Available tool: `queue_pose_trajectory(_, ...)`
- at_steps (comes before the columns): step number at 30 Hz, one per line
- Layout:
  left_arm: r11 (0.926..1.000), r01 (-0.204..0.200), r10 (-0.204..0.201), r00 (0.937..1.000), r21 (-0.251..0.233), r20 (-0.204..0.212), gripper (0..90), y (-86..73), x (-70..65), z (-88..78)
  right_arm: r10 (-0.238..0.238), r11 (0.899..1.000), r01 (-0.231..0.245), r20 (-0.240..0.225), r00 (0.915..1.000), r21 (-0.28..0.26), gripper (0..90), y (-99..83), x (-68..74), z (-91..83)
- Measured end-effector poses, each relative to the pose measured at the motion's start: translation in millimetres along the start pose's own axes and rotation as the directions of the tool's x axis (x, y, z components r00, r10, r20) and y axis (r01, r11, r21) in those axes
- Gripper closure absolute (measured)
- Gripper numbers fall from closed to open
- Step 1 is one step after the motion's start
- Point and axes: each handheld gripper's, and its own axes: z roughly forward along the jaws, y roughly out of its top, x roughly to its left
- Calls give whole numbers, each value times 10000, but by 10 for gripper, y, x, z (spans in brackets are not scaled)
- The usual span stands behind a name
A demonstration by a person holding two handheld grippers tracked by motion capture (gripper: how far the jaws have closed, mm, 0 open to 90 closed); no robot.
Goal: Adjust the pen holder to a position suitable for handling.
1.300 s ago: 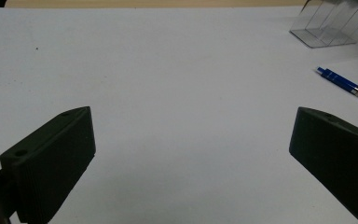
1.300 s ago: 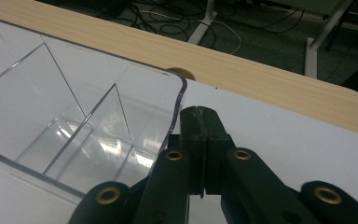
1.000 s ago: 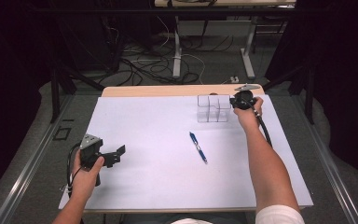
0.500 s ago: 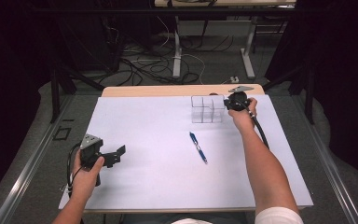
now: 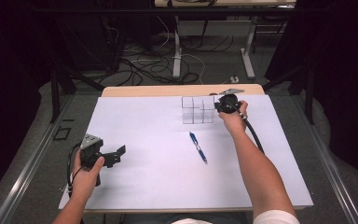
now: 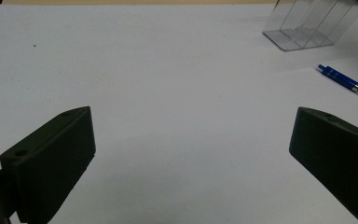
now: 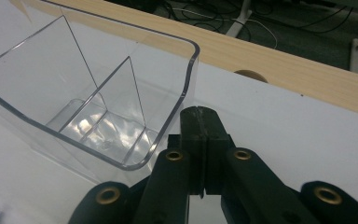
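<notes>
Pressed together with no gap between its jaws, the right gripper [image 5: 223,105] sits at the far right part of the white sheet [image 5: 158,186], held in the person's right hand [image 5: 235,119], its tips just at the right wall of a clear plastic organizer [image 5: 198,110]. From the right gripper view, the right gripper [image 7: 200,116] rests against the organizer's [image 7: 74,107] rounded corner, and thin dividers split the box into compartments. Whether the jaws pinch the wall cannot be told. Near the left edge of the sheet, the left hand [image 5: 85,175] holds the left gripper [image 5: 116,155] with its jaws spread wide above bare paper. A blue pen [image 5: 198,147] lies near the middle of the sheet, nearer than the organizer and well apart from both grippers. Beyond the sheet runs the wooden table edge [image 5: 168,90].
</notes>
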Motion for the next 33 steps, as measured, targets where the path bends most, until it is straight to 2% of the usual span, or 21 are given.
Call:
queue_pose_trajectory(1,10000,71,-71,10000,-30,36,1,0,-5,3,118,9999,-118,-66,9999,68,900,-1,32,3)
queue_pose_trajectory(4,10000,59,-59,10000,-16,29,1,-1,-4,3,39,10000,-38,-101,9999,78,900,3,55,10)
queue_pose_trajectory(8,10000,39,-39,10000,-2,-22,1,0,3,-2,163,9998,-161,-236,9996,106,900,32,147,15)
queue_pose_trajectory(17,10000,79,-79,10000,-48,-21,1,-1,1,-4,-71,9999,76,-532,9986,91,900,64,308,63)
queue_pose_trajectory(33,9999,107,-107,9999,-60,40,1,-1,7,-6,-21,10000,16,-675,9977,-72,900,62,377,128)
